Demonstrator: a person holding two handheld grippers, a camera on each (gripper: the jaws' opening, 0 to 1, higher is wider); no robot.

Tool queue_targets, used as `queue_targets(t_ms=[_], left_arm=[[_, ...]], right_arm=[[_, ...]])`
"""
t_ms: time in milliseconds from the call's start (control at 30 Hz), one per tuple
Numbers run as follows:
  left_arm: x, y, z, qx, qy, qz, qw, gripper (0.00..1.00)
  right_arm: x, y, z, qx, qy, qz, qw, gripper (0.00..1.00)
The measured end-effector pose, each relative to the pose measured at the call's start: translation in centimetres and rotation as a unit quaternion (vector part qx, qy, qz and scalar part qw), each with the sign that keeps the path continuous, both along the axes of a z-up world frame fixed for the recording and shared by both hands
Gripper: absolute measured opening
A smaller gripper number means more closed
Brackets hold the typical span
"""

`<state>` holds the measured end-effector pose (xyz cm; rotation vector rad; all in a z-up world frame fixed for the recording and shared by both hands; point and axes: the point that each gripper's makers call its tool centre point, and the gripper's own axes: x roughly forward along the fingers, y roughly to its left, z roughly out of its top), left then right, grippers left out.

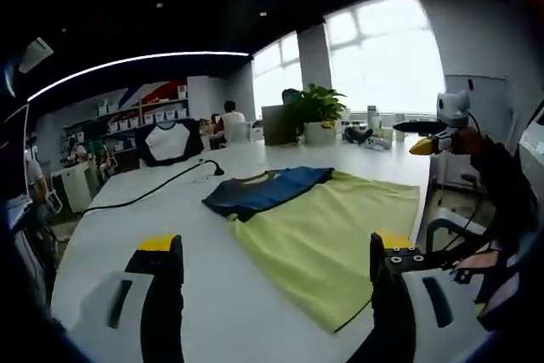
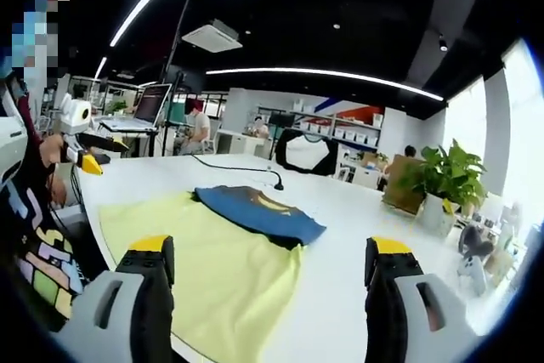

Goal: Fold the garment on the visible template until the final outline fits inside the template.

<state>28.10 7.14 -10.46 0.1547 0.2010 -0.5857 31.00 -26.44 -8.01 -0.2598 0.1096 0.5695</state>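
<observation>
Dark blue T-shirt with a yellow print at the chest (image 1: pixel 265 190), already folded into a compact bundle, lying on the far part of a pale yellow-green rectangular cloth template (image 1: pixel 336 235). Placed there, presumably, so that the cloth's edges serve as the limit for the folded outline. In the left gripper view, hanging slightly over the template's far-left edge toward the bare table; in the right gripper view (image 2: pixel 259 210), similarly close to the cloth's far border (image 2: pixel 212 278), so judged not yet wholly inside.

Spread flat on a large white table (image 1: pixel 110 227), one corner of the template reaching toward the near edge, probably to keep the whole sheet within reach.

Left gripper (image 1: pixel 276 295), black with yellow-tipped jaws, held wide apart and empty, above the near part of the table, well short of the shirt. Right gripper (image 2: pixel 268 295), same build, jaws likewise spread with nothing between them, raised over the near end of the cloth. Both apparently backed off to take in the whole garment before another tuck.

Beyond the shirt, a thin black cable (image 1: pixel 144 193) across the table. Farther off, a green potted plant in a white pot (image 1: pixel 316 116), a black-and-white shirt displayed upright (image 1: pixel 168 142), shelving and seated people. At the table's side, a person in a patterned top (image 2: pixel 34 244).
</observation>
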Motion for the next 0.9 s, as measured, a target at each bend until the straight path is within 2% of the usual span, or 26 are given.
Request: queue_targets(t_ms=[100, 200, 300, 433, 533, 667, 767, 867, 900], left_arm=[[-0.4, -1.1, -1.2, -0.004, 0.024, -0.021, 0.9995, 0.92], [-0.7, -1.8, -2.0, 0.002, 0.026, -0.034, 0.9991, 0.88], [-1.1, -2.2, -3.5, 0.020, 0.054, -0.049, 0.9971, 0.86], [-1.4, -2.5, -4.1, 0.013, 0.066, -0.059, 0.9960, 0.80], [-1.5, -3.2, -4.4, 0.017, 0.065, -0.071, 0.9952, 0.75], [-1.6, -3.5, -5.5, 0.012, 0.084, -0.073, 0.9937, 0.73], [-1.7, -3.4, -6.3, 0.015, 0.096, -0.073, 0.9926, 0.72], [-1.7, -3.2, -6.8, 0.011, 0.108, -0.067, 0.9918, 0.68], [-1.7, -3.1, -7.0, 0.010, 0.114, -0.064, 0.9913, 0.66]], right_arm=[[-0.6, 0.0, -0.7, 0.009, 0.001, 0.010, 0.9999, 0.94], [-1.1, -0.3, -1.7, 0.003, 0.009, 0.010, 0.9999, 0.93], [-1.4, -0.9, -3.1, -0.002, 0.026, 0.002, 0.9997, 0.92], [-1.8, -1.7, -5.0, 0.001, 0.052, -0.008, 0.9986, 0.89], [-2.2, -2.1, -6.7, -0.006, 0.077, -0.009, 0.9969, 0.88], [-2.5, -2.6, -7.6, 0.017, 0.095, -0.020, 0.9952, 0.79], [-2.4, -2.8, -8.4, 0.019, 0.108, -0.020, 0.9937, 0.75], [-2.5, -2.7, -8.9, 0.019, 0.120, -0.019, 0.9925, 0.64], [-2.7, -2.7, -9.3, 0.019, 0.134, -0.015, 0.9907, 0.58]])
